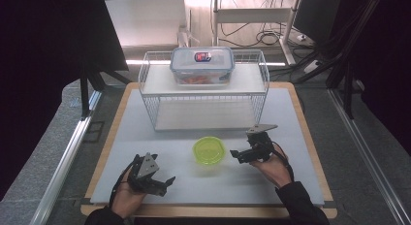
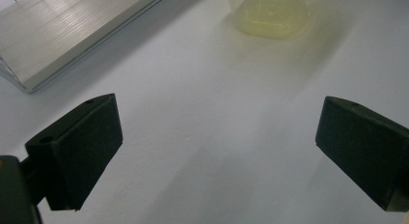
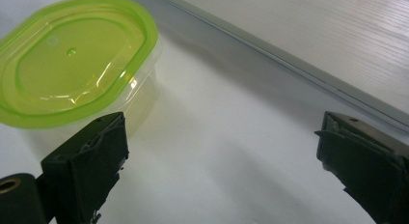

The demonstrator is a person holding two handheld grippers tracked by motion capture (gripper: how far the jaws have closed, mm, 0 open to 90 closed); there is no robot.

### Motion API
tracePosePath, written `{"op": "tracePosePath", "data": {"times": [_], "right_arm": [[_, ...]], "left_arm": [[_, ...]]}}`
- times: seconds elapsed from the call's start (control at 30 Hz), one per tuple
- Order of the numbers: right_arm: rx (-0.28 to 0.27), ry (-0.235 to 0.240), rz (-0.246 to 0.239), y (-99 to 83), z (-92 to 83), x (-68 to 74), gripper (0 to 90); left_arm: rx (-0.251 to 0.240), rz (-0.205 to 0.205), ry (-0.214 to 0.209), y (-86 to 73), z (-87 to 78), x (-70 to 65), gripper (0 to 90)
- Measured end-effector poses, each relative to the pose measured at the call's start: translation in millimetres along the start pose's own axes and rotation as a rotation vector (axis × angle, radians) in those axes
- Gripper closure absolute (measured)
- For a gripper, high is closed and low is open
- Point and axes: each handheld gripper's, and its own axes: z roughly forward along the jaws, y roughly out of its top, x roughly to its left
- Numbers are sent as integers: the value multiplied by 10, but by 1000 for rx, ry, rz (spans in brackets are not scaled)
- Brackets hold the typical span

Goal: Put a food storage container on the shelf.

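Two tools are out over the white table [image 1: 300, 186], one in each of the person's hands. The right tool [image 1: 238, 155] stands with its jaws wide apart and nothing between them; no pad presses on anything. Just off its jaw tips, toward the middle of the table, sits the small clear tub with a lime-green lid [image 1: 209, 150], flat on the table and upright. In the right gripper view that tub [image 3: 72, 64] lies just beyond one jaw and off to that side, close to it but clear of the gap between the jaws.

The left tool [image 1: 162, 184] is near the table's front edge, its jaws also spread wide and bare. From it the tub [image 2: 272, 16] is ahead and well apart, beyond the tips, with bare table in between.

Farther off from both tools, past the tub, a white wire rack [image 1: 203, 91] stands on the table. A clear box with a blue-rimmed lid [image 1: 202, 65] rests on the rack's upper shelf, something orange showing through its wall.
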Motion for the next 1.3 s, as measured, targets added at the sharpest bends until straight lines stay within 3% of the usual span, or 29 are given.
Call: {"op": "tracePosePath", "data": {"times": [0.17,0.3,0.5,0.73,0.9,0.97,1.3], "right_arm": [[11,28,-3,29,-17,35,25],[8,45,34,92,-61,72,50],[9,79,60,165,-44,131,251],[23,207,137,275,150,140,436],[38,271,184,306,284,86,588],[49,274,191,316,302,58,646],[61,417,310,285,357,-46,796]], "left_arm": [[4,5,-1,3,10,-7,23],[4,10,0,7,-1,-4,23],[1,9,-2,7,6,-7,23],[-2,7,-6,7,7,-7,23],[-1,8,-8,5,6,-6,22],[-2,8,-9,4,8,-6,23],[3,10,-13,4,16,-14,22]]}}
